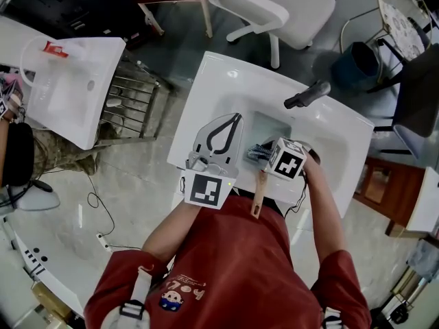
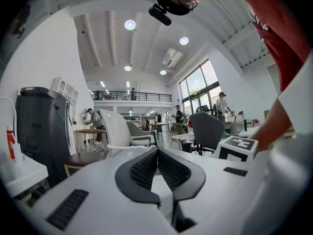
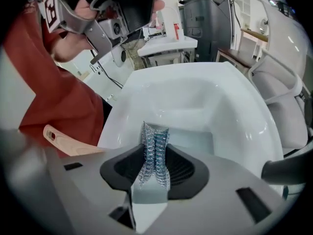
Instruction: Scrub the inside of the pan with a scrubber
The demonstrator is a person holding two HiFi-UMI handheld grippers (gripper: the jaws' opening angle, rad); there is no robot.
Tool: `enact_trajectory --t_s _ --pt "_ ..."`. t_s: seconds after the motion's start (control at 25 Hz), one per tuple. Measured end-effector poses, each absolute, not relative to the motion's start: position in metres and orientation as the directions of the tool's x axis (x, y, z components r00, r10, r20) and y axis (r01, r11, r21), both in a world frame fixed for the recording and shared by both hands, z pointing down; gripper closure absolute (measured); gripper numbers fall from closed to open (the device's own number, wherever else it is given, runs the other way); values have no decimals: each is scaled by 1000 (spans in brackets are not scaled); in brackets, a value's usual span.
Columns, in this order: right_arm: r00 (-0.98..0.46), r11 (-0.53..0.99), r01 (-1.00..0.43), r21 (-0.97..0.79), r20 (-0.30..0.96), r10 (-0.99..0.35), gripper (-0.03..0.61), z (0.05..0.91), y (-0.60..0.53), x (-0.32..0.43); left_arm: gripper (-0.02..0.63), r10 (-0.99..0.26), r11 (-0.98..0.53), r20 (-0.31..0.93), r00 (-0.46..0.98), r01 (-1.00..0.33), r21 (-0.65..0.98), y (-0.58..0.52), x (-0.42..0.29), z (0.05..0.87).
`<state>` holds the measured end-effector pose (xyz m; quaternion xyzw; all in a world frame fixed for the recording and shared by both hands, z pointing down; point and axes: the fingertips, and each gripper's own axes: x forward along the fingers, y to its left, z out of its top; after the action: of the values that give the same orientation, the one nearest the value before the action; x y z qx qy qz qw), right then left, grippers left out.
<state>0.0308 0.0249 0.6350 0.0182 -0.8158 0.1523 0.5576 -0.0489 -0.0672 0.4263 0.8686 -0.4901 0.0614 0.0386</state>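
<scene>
- Your left gripper (image 2: 157, 153) has its jaws pressed together on nothing and sits raised at the lower centre of the head view, above the near rim of the white ceramic sink (image 1: 206, 88).
- Your right gripper (image 3: 156, 148) is clamped on the silvery-blue metal mesh scrubber (image 3: 155, 131), down in the basin.
- Only a pale wooden pan handle (image 1: 259, 192) shows, crossing the near rim at your red shirt (image 1: 233, 266); the right gripper's marker cube (image 1: 288, 157) covers the pan's bowl.
- A dark grey faucet (image 1: 309, 93) stands upper right of the basin, and a white office chair (image 1: 274, 2) stands beyond it.
</scene>
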Motion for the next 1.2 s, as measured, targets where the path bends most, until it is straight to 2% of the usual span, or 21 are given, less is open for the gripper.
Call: enact_trajectory --t_s 0.28,0.76,0.96,1.2 --pt "-369 952 -132 -276 905 211 433 651 27 19 597 -848 -513 148 509 -858 12 -65 -49 434" --pt "-359 952 -112 -284 905 228 440 655 27 17 597 -845 -518 141 516 -855 26 -65 -44 434" --pt "-347 962 -129 -241 920 184 440 663 17 21 597 -845 -517 144 514 -856 20 -65 -44 436" --pt "-311 978 -170 -123 948 65 439 678 -5 25 597 -849 -512 136 511 -858 28 -64 -46 437"
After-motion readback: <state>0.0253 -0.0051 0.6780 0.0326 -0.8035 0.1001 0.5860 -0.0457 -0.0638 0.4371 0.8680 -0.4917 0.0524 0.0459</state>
